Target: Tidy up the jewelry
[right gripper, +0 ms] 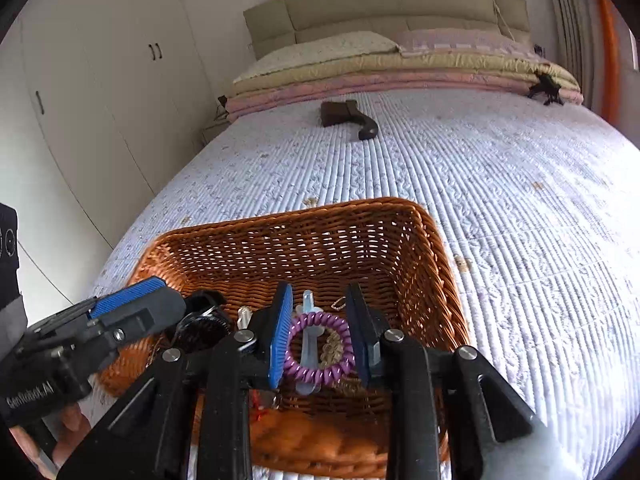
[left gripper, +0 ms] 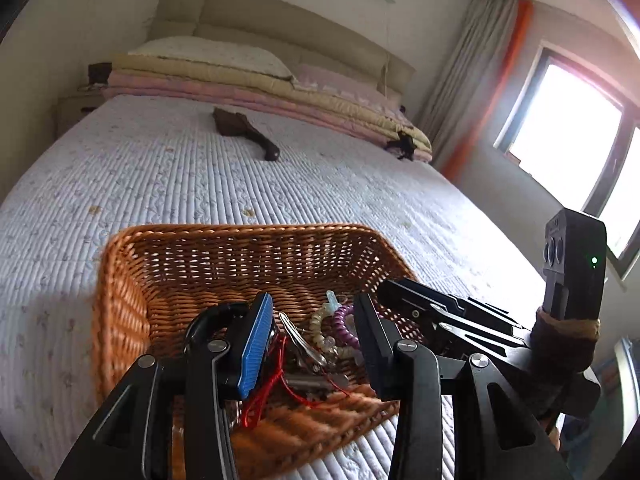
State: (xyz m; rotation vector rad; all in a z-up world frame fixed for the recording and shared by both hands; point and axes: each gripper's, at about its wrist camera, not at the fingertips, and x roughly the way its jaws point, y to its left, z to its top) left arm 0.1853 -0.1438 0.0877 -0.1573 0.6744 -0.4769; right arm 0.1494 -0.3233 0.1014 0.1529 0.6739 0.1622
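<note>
A: Item one, left gripper (left gripper: 316, 344). Condition?

B: Jaws wide, holding nothing, poised over the near end of the wicker basket (left gripper: 132, 280). Beneath it: black watch (left gripper: 208, 320) at 9 o'clock of the pile, silver clip (left gripper: 300, 338) at centre, red cord (left gripper: 276, 384) trailing toward 6.

A: Risk?

B: In my judgement the cord is the snag; a pad closing there could drag the tangle along with it.

A: Item two, purple coil hair tie (right gripper: 320, 350).

B: Lies in the basket, between the fingers of the right gripper (right gripper: 320, 340). Jaws set narrowly, one pad close on each side. Whether they already pinch it, I cannot tell.

A: Hazard?

B: A pale blue clip (right gripper: 307, 344) and a beaded bracelet (right gripper: 332, 350) lie under the ring. Closing deep might lift all three, or the springy coil could squirt out.

A: Obscured?

B: The basket's near floor, behind both grippers. A metal cylinder under the cord is unidentifiable. The near rim is blurred.
</note>
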